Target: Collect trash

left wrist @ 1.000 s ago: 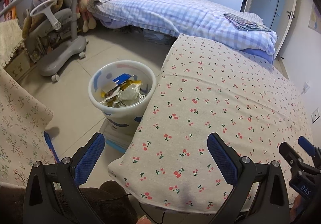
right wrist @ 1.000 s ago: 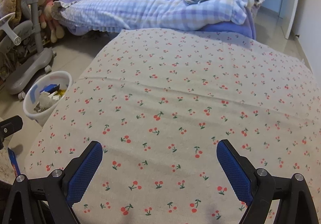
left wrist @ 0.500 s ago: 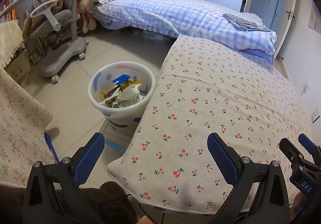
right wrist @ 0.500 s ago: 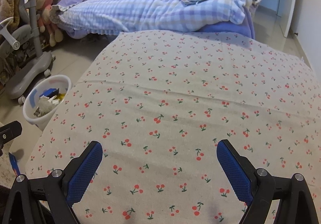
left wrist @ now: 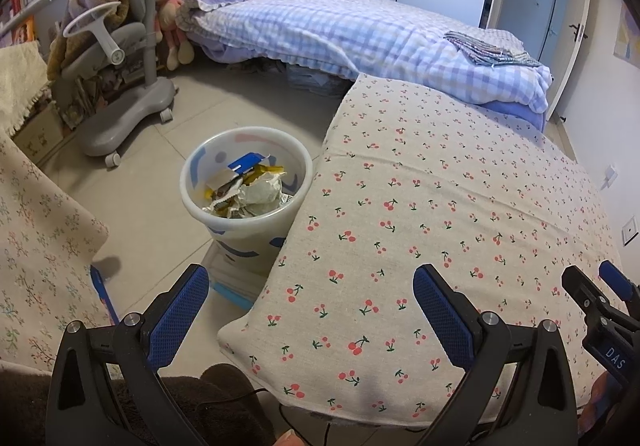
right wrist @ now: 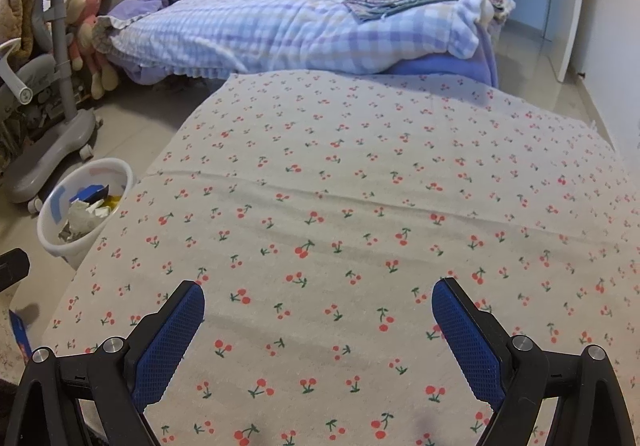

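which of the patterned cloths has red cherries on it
The beige cherry-print tablecloth directly ahead of both tongs, beside the white trash bin. The checked bedspread is blue plaid; the left cloth shows faded sprigs.

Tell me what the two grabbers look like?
Both the left gripper and right gripper have black frames shaped like open triangles, silver bolts, and blue pads with a bumpy mesh texture. One has a small label reading "DAS". A thin black cable runs below.

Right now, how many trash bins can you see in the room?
1. The white trash bin stands on the floor beside the cherry-print cloth, with wrappers inside. Another could be hidden behind the furniture.
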The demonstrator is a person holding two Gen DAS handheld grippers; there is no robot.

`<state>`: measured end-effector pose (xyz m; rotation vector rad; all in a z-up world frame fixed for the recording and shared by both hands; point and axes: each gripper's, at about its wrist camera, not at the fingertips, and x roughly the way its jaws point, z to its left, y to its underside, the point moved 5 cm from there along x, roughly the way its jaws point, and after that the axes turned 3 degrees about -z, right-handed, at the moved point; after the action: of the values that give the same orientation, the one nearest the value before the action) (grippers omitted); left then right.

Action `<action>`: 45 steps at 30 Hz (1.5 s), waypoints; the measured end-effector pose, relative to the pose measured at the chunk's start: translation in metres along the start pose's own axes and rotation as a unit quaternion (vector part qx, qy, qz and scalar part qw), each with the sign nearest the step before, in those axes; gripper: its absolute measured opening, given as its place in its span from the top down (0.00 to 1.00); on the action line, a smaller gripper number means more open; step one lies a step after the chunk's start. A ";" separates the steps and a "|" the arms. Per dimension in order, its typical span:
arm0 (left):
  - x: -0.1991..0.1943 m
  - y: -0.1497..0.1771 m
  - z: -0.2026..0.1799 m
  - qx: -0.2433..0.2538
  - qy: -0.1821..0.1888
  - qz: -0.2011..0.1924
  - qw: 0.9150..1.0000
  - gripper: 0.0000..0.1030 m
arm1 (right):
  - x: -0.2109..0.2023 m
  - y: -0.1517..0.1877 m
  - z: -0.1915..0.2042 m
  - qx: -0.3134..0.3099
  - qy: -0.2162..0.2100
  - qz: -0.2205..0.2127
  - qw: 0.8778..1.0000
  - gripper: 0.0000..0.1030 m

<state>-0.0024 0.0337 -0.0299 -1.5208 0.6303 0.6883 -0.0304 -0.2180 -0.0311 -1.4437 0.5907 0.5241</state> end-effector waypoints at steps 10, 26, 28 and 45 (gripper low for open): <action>-0.002 0.001 -0.006 0.010 -0.003 -0.007 1.000 0.00 | 0.000 -0.001 0.002 -0.002 -0.003 -0.001 1.000 0.08; -0.003 0.002 -0.009 0.016 -0.008 -0.015 1.000 0.00 | 0.002 -0.002 0.004 -0.003 -0.005 0.000 1.000 0.08; -0.002 0.002 -0.009 0.015 -0.009 -0.015 1.000 0.00 | 0.002 -0.002 0.005 -0.003 -0.006 0.001 1.000 0.08; 0.000 0.001 -0.005 0.005 -0.002 -0.001 1.000 0.00 | 0.009 0.001 0.006 -0.009 -0.006 0.009 1.000 0.07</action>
<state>-0.0030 0.0290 -0.0305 -1.5107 0.6294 0.6857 -0.0239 -0.2123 -0.0378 -1.4525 0.5912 0.5526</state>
